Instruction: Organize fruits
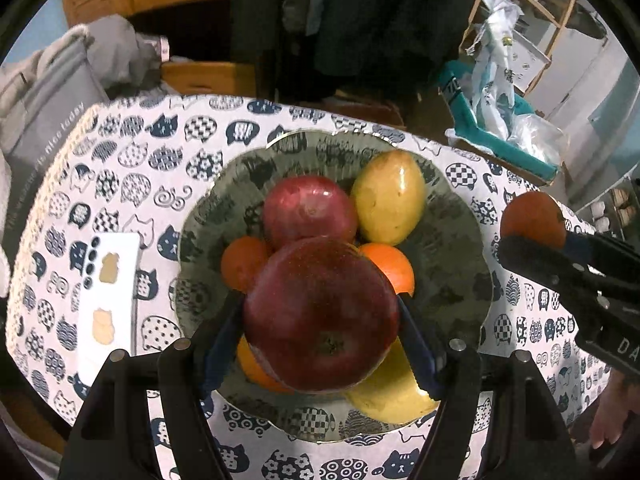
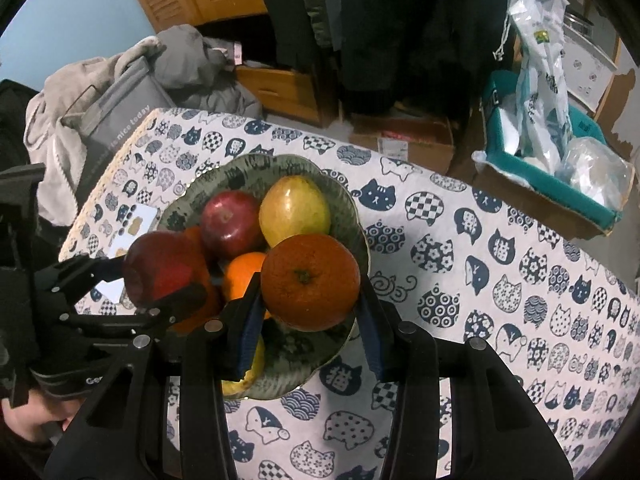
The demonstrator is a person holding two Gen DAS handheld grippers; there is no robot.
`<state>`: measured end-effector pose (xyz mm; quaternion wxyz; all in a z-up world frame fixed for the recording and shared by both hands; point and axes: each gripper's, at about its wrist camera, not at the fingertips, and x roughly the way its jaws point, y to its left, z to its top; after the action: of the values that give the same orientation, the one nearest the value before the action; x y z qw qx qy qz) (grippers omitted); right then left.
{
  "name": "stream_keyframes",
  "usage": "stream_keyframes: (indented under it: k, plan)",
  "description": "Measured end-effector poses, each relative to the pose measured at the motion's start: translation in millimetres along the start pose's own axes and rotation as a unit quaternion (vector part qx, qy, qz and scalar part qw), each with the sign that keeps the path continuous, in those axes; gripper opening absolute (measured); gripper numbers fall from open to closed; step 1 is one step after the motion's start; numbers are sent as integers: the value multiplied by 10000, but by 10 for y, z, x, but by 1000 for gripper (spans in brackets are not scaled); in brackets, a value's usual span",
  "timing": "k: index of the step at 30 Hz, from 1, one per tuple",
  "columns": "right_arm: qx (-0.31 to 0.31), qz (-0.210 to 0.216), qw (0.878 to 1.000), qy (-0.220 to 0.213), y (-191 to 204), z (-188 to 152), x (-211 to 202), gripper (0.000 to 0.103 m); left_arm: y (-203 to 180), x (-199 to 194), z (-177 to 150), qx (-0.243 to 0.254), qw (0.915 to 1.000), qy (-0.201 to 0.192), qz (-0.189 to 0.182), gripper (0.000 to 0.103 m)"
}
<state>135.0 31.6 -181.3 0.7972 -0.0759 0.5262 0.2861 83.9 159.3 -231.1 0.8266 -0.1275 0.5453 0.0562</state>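
Note:
My left gripper (image 1: 320,300) is shut on a big red apple (image 1: 320,312), held just above the green patterned plate (image 1: 448,280). On the plate lie another red apple (image 1: 308,208), two yellow mangoes (image 1: 390,196) and several oranges (image 1: 242,262). My right gripper (image 2: 311,284) is shut on an orange (image 2: 310,280), over the plate's (image 2: 348,208) right part. In the right wrist view the left gripper (image 2: 156,280) and its apple (image 2: 160,268) hang at the plate's left side. In the left wrist view the right gripper (image 1: 532,240) holds the orange (image 1: 532,216) past the plate's right rim.
The plate stands on a table with a cat-print cloth (image 2: 500,280). A white phone (image 1: 108,280) lies left of the plate. A grey bag (image 1: 48,120) sits beyond the left edge, and a teal box with plastic bags (image 2: 560,168) beyond the far right. A hand (image 2: 24,420) holds the left gripper.

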Motion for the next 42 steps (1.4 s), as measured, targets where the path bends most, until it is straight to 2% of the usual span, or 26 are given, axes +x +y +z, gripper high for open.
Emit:
stream_keyframes:
  k: [10,13,23,24,25,28,34,42]
  plan:
    - [93,98,9999,98,-34,7,85,43,11,78,26,-32,9999,147,-74,76]
    - [138,139,9997,122,-44,8,107,43,-3,37,23,1,9999,102,-46,87]
    - [136,242,9990,336,-13,-9,239,44,4,-133,-62,53,10000,69,17,88]
    - [123,234,9990,361,-1,-11,249,46,5,-156,-77,60,10000,61,33,88]
    - [118,238,9990,359,9,-9,248,52,5,-169,-83,59,10000,57,44,88]
    - [78,230,9993,279,41,5,195,61,23,-248,-104,24,10000,1,57,88]
    - [55,126,9998,115,59,37,0,61,49,-465,-93,-73,9998,-194,0,88]
    - [-179,-300,9982,-490,158,75,-536,67,1,-852,-106,-69,9982,-589,-43,88]
